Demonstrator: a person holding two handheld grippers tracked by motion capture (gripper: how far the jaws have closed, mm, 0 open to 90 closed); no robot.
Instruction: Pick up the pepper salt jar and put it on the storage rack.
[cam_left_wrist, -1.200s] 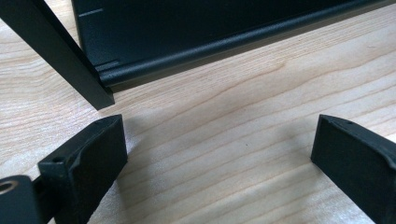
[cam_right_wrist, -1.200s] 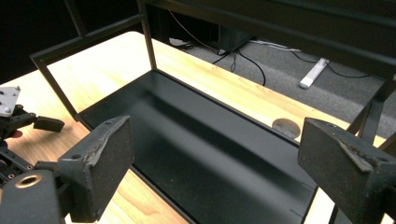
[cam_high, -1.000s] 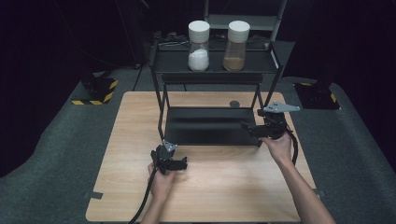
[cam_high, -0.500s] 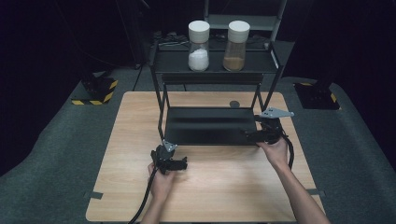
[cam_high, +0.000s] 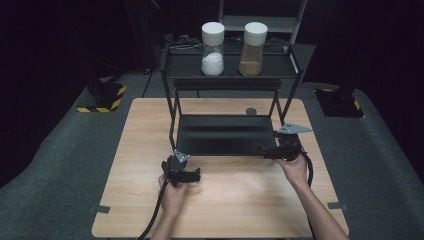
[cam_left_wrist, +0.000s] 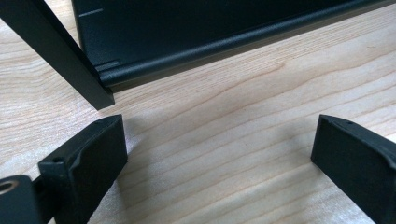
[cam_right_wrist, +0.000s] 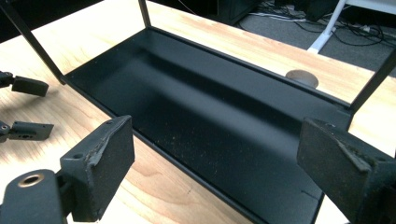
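High view above the person's side, looking forward and down over the whole bench (cam_high: 150, 200), both gripper views low and close, facing the black rack's bottom tray (cam_right_wrist: 210, 121), shared by all.

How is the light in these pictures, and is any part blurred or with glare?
High view: the pale wooden table is brightly lit, its surroundings nearly black. Left gripper view: sharp wood grain, soft shadow beside the left gripper. Right gripper view: a dull sheen lies across the black metal lower shelf, and the right gripper looks slightly soft.
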